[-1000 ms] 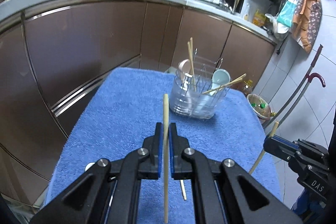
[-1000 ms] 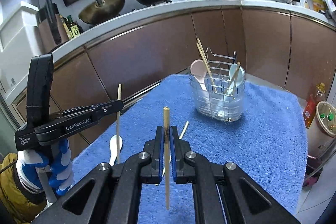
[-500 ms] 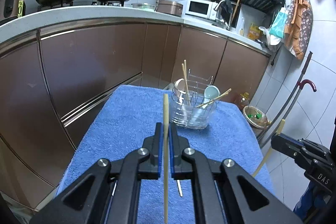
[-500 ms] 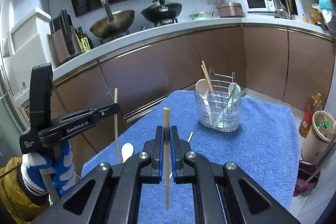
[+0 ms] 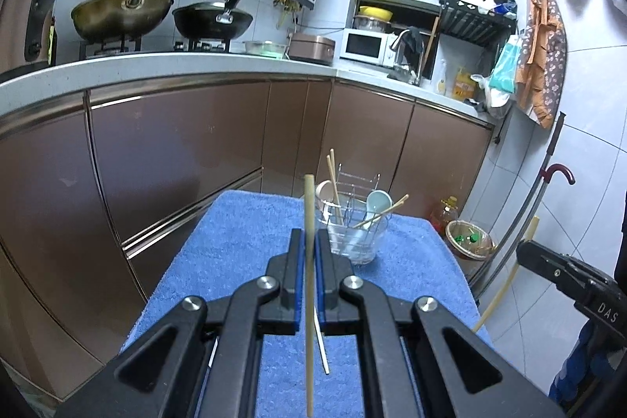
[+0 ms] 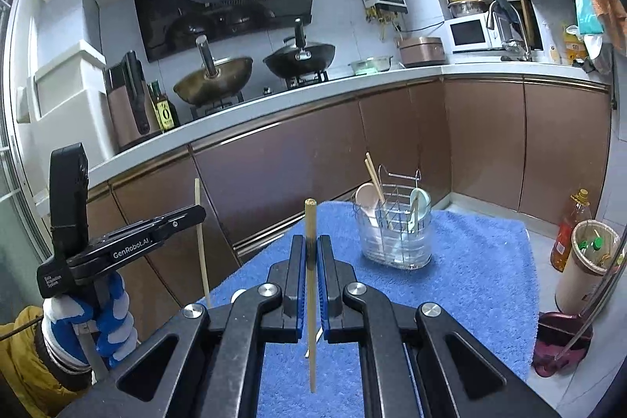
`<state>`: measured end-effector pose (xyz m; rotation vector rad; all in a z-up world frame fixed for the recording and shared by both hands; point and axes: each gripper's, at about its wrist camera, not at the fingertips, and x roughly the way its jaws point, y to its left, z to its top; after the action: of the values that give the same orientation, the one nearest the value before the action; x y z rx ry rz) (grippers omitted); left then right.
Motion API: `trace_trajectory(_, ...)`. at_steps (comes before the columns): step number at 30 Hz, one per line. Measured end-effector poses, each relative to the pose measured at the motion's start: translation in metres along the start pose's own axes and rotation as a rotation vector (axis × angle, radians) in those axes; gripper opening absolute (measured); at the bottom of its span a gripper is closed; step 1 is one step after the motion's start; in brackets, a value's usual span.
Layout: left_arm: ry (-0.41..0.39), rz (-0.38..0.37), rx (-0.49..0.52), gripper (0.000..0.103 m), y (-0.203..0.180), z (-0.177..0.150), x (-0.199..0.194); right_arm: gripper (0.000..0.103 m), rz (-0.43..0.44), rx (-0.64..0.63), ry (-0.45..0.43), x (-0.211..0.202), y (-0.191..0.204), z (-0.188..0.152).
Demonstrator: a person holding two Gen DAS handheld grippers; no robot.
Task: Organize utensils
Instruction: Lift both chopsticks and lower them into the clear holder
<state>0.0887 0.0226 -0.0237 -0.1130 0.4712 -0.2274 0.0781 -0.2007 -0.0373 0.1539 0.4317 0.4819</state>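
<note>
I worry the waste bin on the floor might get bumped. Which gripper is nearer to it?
Right. The right gripper hangs by the blue towel's edge on the side of the waste bin. The left gripper is over the towel's other side, farther away.

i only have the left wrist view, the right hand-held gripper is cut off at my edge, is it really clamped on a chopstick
Observer: Yes. In the right wrist view the right hand-held gripper is shut on the right chopstick, which stands upright between its blue pads.
Operator: how does mine look from the side
Observer: The left hand-held gripper pinches the left chopstick upright too, with more stick showing below the fingers than above.
Operator: whats behind my camera
Observer: A gloved hand, blue and white, wraps the gripper's handle, with a yellow sleeve below it.
</note>
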Motion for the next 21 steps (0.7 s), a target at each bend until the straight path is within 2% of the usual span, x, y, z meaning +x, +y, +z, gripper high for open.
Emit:
trace_trajectory(14, -0.053, -0.037, -0.022, 0.005, -0.018, 0.03, 0.013, 0.006, 0.021, 0.012, -0.088, -0.004, -0.023, 0.023)
trace_trajectory(21, -0.107, -0.08, -0.052, 0.005, -0.03, 0.066, 0.039, 0.006, 0.013, -0.001, -0.166, 0.005, -0.038, 0.051)
